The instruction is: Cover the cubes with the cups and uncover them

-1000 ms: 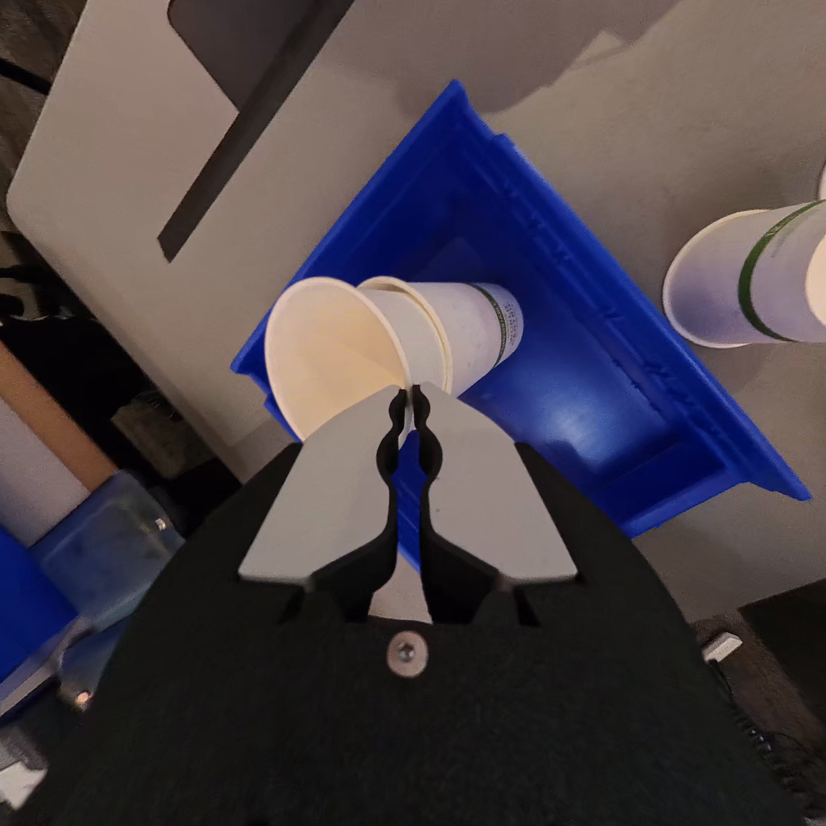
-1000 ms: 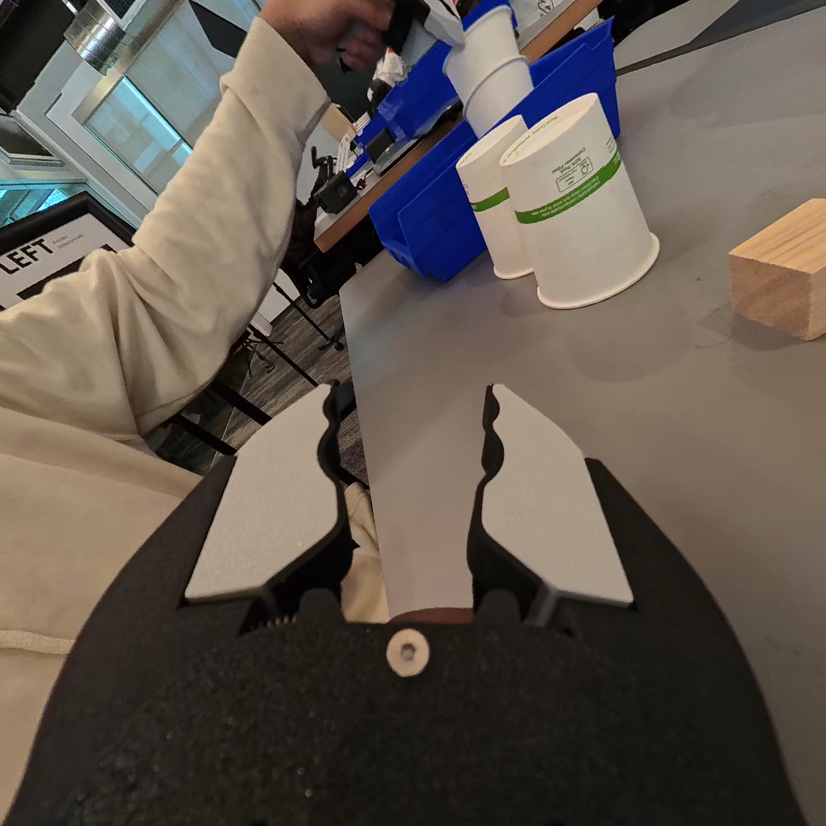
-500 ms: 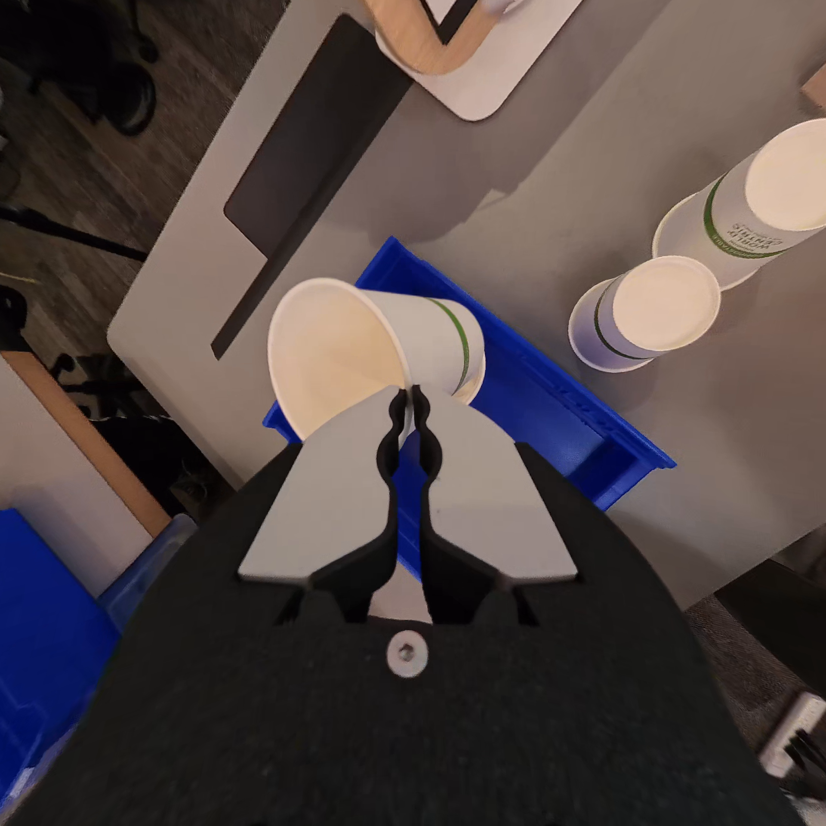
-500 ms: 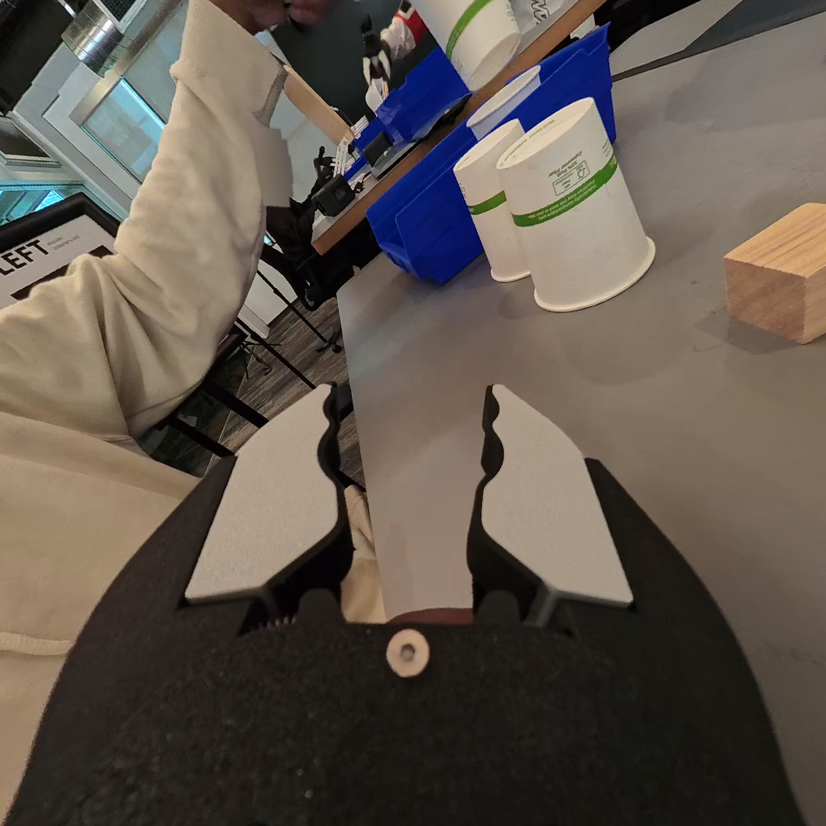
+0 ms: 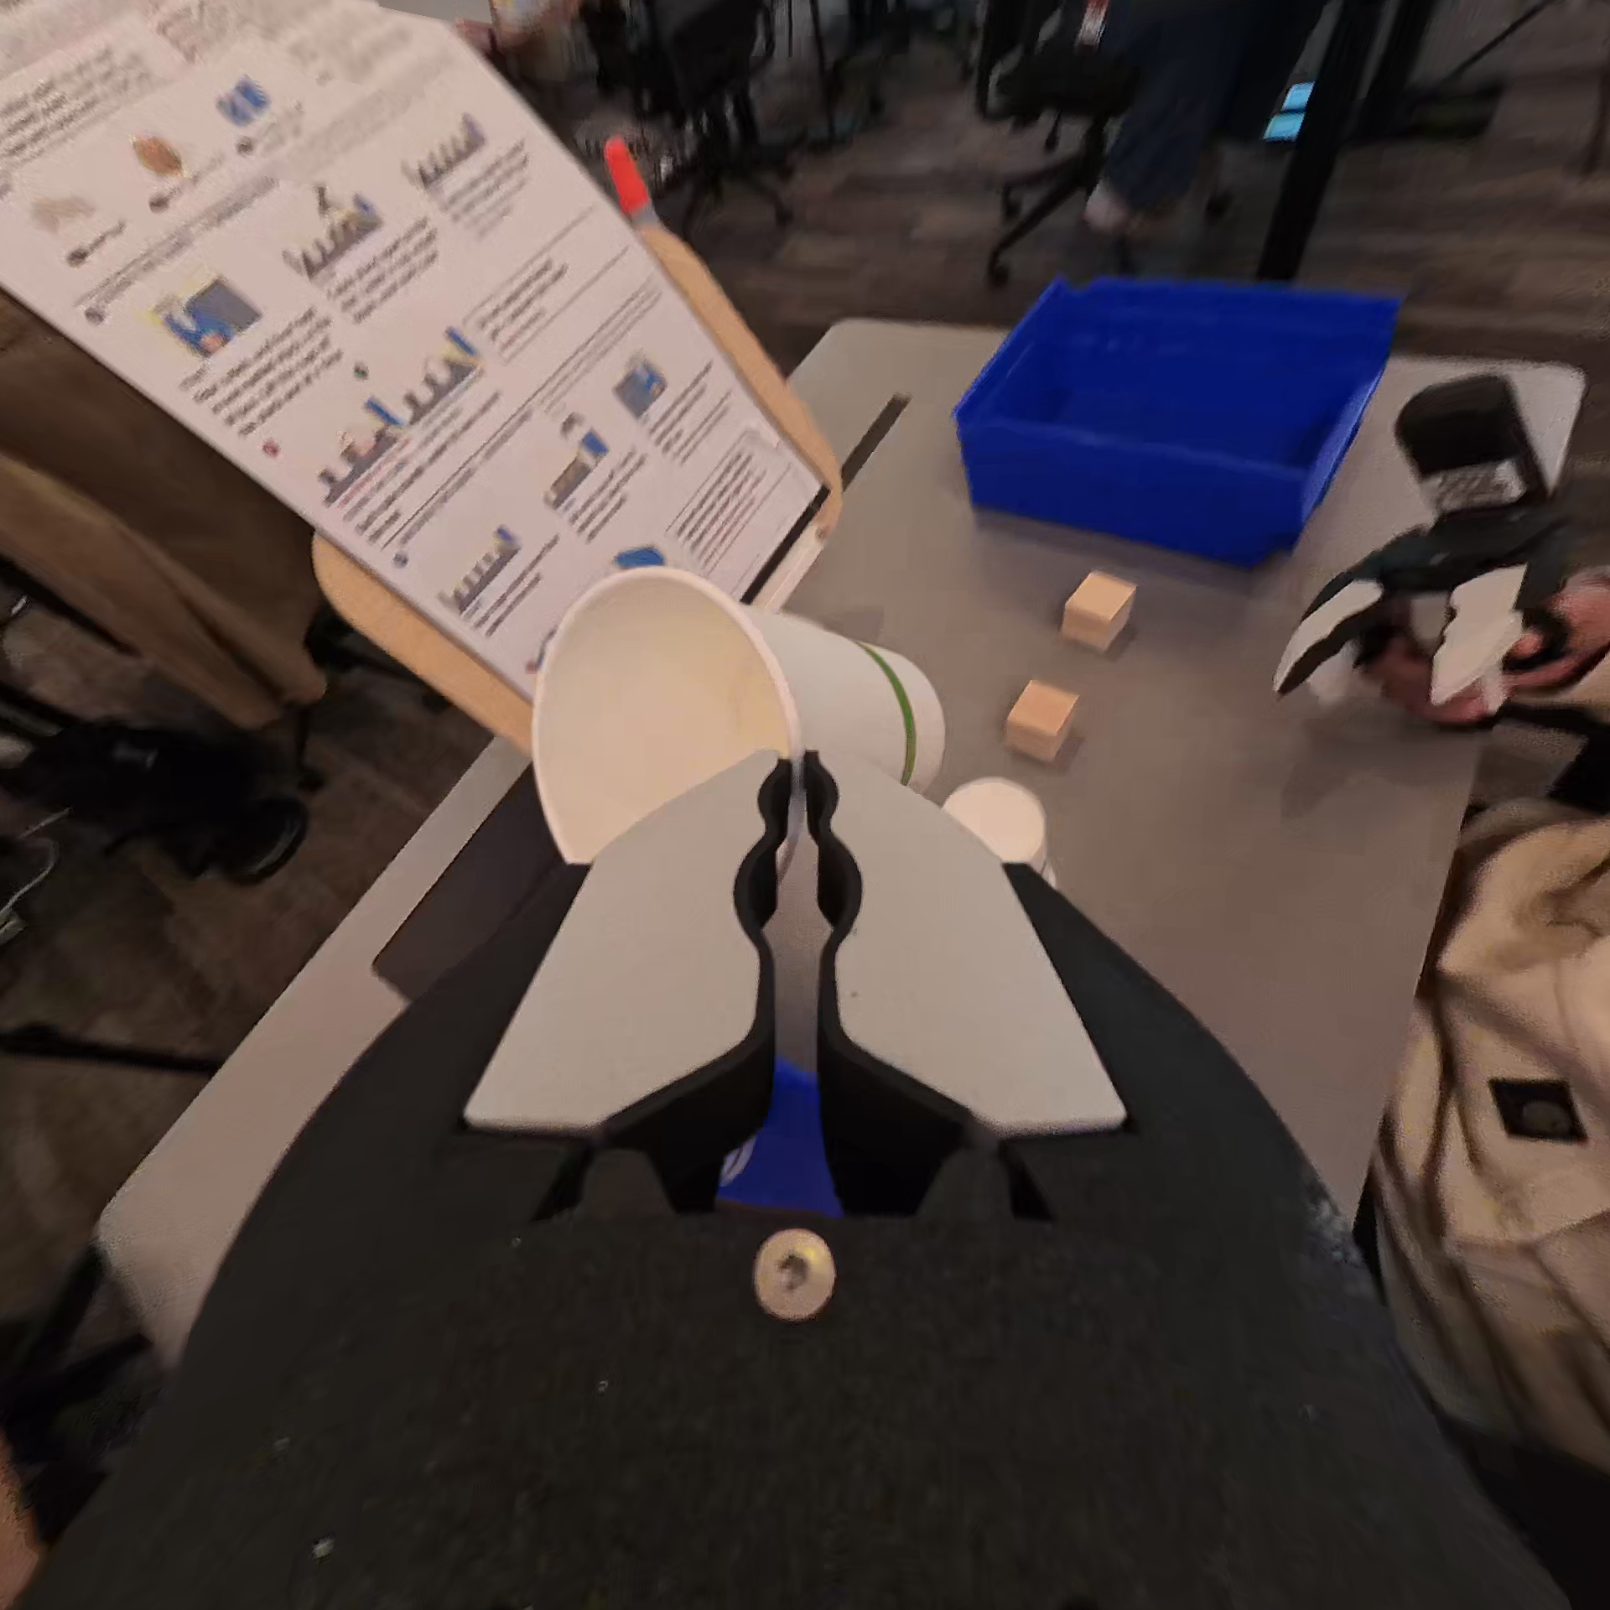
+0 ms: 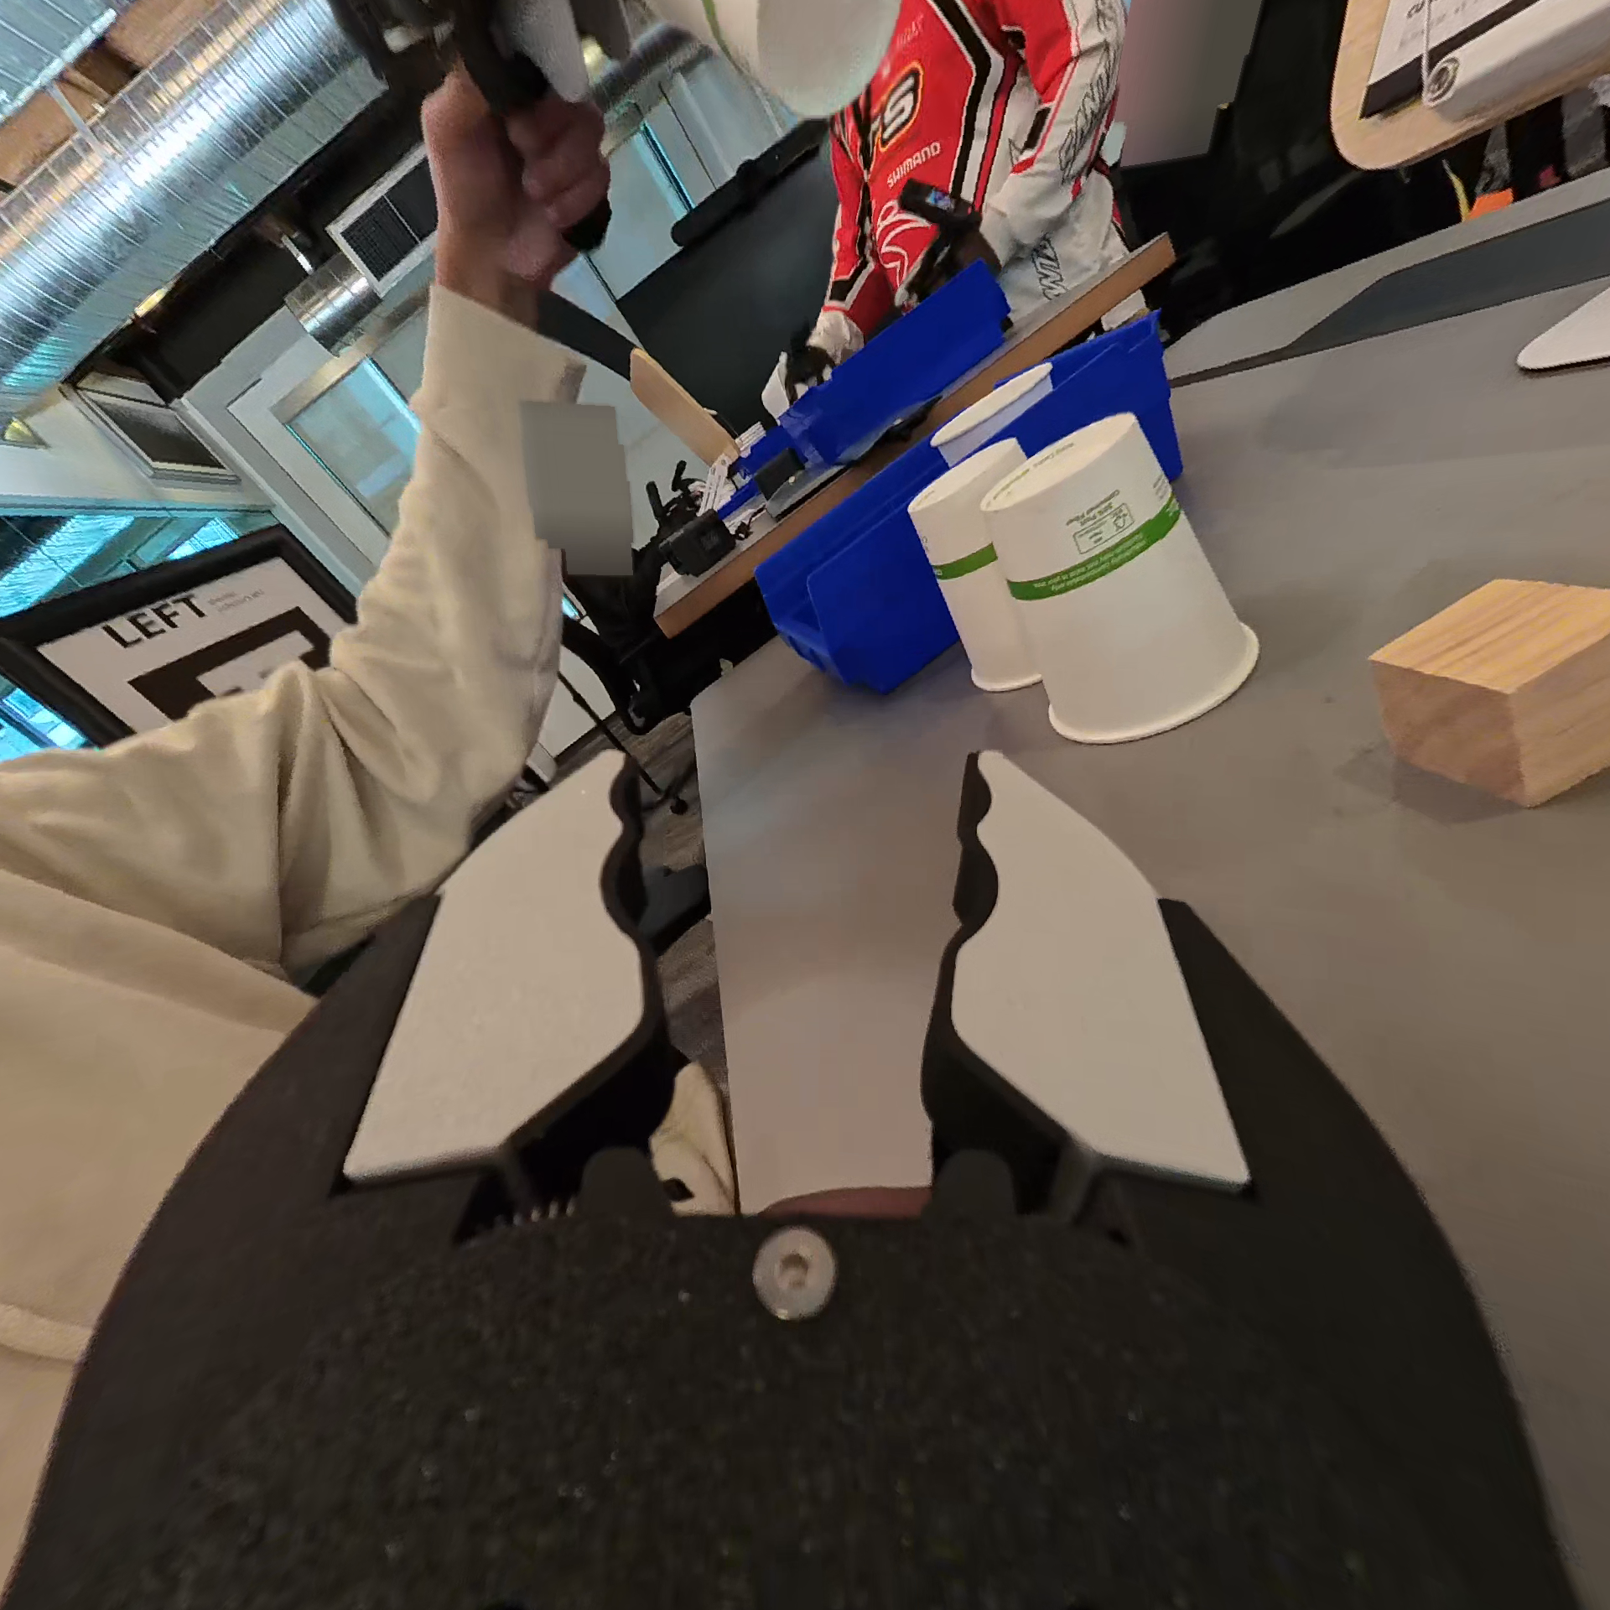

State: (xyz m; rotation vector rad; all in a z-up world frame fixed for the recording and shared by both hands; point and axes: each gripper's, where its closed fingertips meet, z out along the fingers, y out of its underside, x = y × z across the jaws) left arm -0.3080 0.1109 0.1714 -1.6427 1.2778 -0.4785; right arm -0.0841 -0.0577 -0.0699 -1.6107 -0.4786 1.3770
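Your left gripper (image 5: 797, 767) pinches a cup's (image 5: 697, 706) rim mid-frame, right gripper (image 6: 797, 767) gapes empty; two cups (image 6: 1124, 584) stand upside down centre-right, both cubes (image 5: 1041, 719) right of centre uncovered, so covering looks barely begun.
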